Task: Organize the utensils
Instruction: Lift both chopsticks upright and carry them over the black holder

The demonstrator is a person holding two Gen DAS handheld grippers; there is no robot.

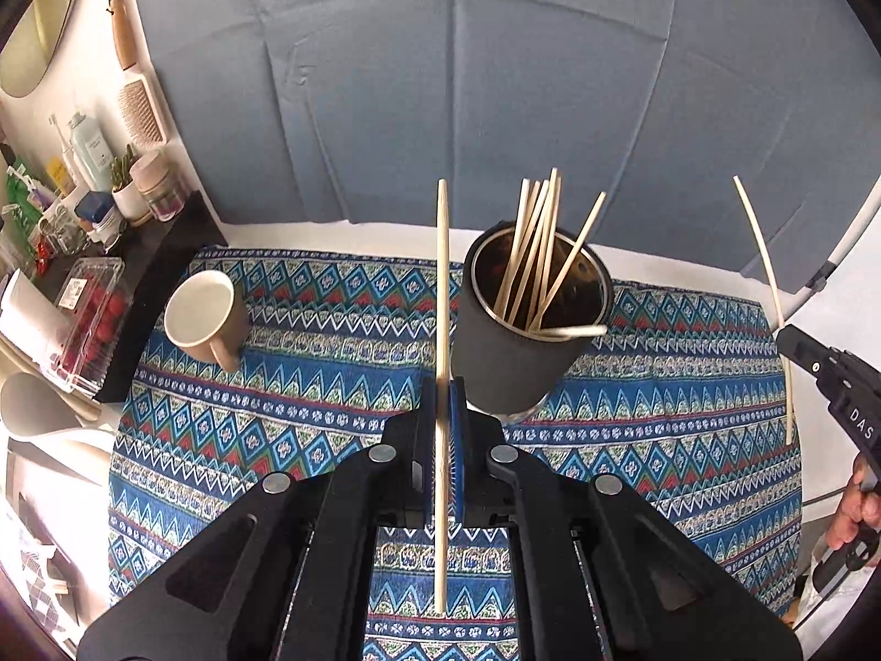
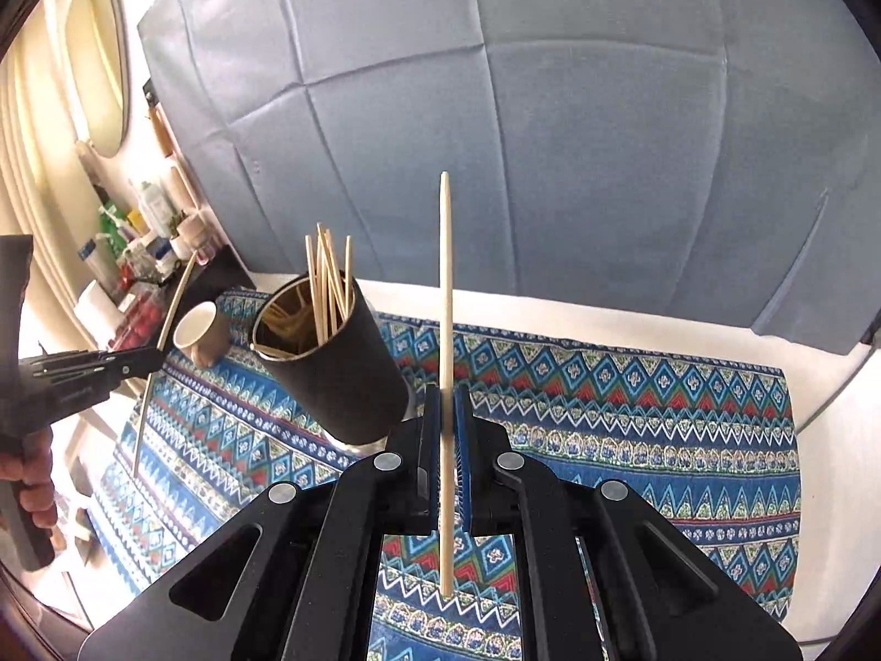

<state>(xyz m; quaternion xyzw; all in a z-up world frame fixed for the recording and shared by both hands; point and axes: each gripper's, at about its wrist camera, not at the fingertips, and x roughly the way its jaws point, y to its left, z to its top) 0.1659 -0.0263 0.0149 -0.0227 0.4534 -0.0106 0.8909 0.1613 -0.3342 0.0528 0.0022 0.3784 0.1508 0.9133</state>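
Chopstick (image 1: 442,297) in your left gripper (image 1: 442,402) stands upright, its long axis vertical and tip up, the fingers closed tight on its middle just left of the black holder (image 1: 512,363). Your right gripper (image 2: 447,413) likewise pinches a second chopstick (image 2: 446,330) upright above the patterned cloth (image 2: 633,402). The holder contains a bundle of chopsticks (image 1: 537,242) leaning at mixed angles. The beige mug (image 1: 204,314) to its left looks empty, though its bottom is hidden.
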